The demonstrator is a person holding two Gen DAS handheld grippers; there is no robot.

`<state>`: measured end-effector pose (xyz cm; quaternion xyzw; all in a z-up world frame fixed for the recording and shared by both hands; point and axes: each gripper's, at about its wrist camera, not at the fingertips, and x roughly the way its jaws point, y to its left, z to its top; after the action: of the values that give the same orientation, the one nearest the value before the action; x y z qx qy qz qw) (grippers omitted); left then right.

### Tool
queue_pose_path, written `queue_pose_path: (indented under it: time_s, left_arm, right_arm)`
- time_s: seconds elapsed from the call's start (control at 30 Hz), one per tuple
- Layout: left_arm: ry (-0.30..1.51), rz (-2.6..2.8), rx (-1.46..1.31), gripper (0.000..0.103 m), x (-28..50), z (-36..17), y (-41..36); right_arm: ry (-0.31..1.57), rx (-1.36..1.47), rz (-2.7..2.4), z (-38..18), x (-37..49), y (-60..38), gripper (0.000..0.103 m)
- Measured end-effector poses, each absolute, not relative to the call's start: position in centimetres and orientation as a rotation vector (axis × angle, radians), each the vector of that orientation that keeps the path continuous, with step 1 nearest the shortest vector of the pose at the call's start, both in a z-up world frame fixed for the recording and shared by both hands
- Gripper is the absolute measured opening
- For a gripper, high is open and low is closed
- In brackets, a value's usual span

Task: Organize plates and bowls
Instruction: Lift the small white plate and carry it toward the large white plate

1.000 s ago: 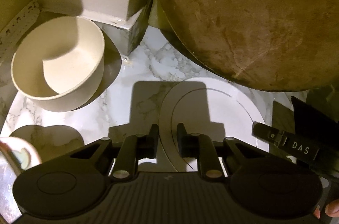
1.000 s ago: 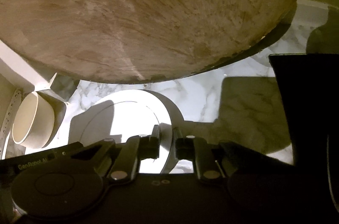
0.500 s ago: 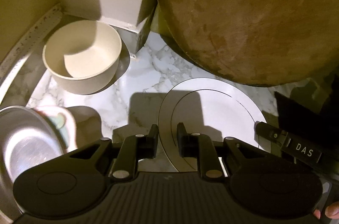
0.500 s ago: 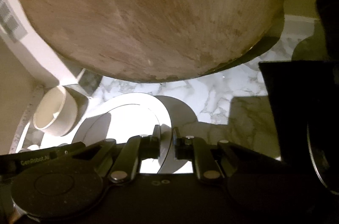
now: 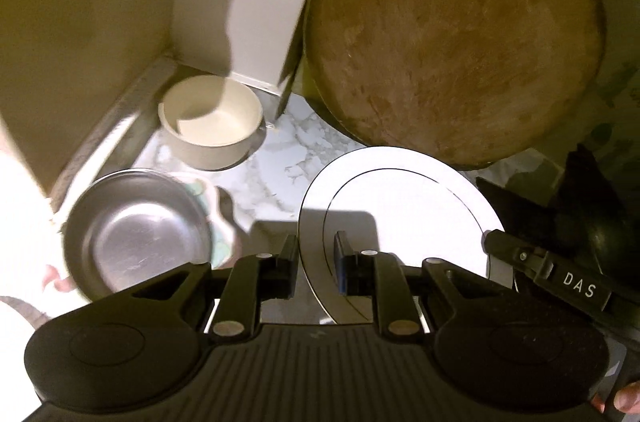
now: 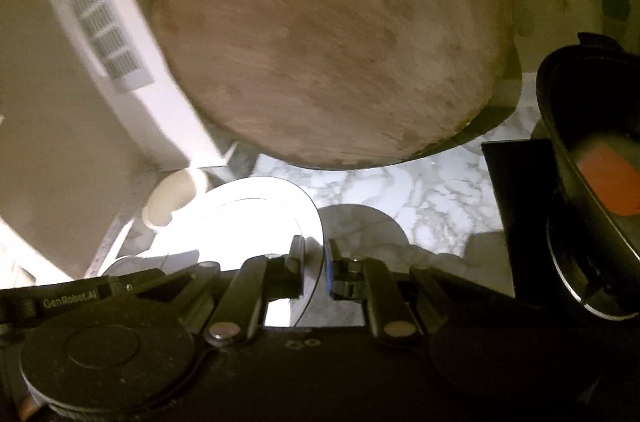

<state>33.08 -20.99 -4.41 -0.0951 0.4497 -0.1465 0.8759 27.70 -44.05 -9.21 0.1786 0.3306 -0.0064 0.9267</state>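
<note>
1. My right claw [image 6: 316, 264] pinches the rim of a round white plate [image 6: 240, 222].
2. A large round wooden board [image 6: 332, 34] leans behind, above the marble worktop [image 6: 420, 190].

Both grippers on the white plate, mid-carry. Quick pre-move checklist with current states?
1. Left gripper closed on the rim of the round white plate: ok, rim sits between its fingers.
2. Right gripper closed on the opposite rim of the same plate: ok.
3. Plate off the marble counter: ok, it casts a separate shadow below.
4. Plate clear of the large round wooden board leaning behind: cannot tell, they overlap in view.
5. Cream bowl in the corner away from the plate: ok.
6. Steel bowl at the left clear of the plate: ok.
</note>
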Motion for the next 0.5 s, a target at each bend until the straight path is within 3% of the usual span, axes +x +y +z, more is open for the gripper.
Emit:
queue_pose_path:
  time_s: [0.5]
  left_arm:
    - [0.864,-0.182,-0.234,0.017,23.7,-0.4,-12.4]
  right_arm:
    - [0.638,0.301,0.143,-5.8,21.3,-36.1,0.010]
